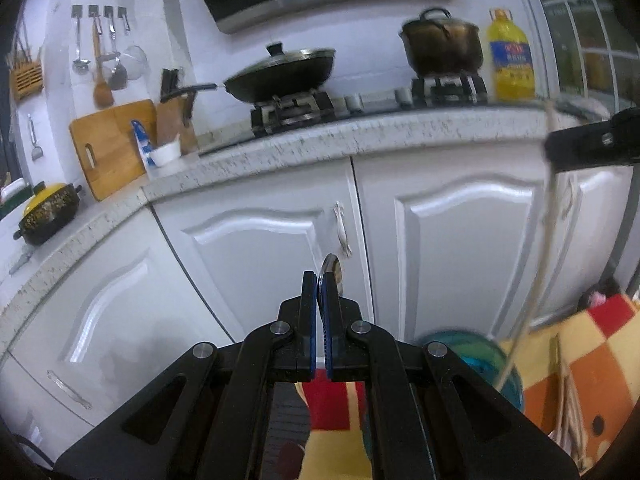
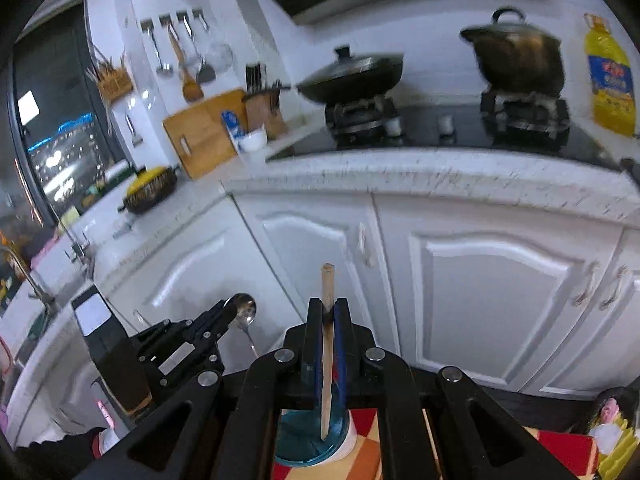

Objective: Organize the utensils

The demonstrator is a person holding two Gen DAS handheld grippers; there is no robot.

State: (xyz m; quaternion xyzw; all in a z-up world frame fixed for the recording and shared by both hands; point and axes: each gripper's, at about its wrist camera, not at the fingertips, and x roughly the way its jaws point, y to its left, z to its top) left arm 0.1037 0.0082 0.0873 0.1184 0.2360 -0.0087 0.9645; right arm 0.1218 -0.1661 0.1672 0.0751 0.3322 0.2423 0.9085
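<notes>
Both pairs of jaws were clenched: left gripper (image 1: 321,280) on a metal spoon (image 2: 244,310), right gripper (image 2: 329,308) on an upright chopstick (image 2: 327,344); the wall holder (image 1: 28,76) lay far up-left, nearer the left hand.

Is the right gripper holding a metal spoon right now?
No, the right gripper is shut on a wooden chopstick; the metal spoon is in the left gripper.

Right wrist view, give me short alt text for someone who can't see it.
The right gripper is shut on a wooden chopstick, facing white kitchen cabinets. Lower left, the left gripper holds a metal spoon. A wok and pot sit on the stove behind.
</notes>
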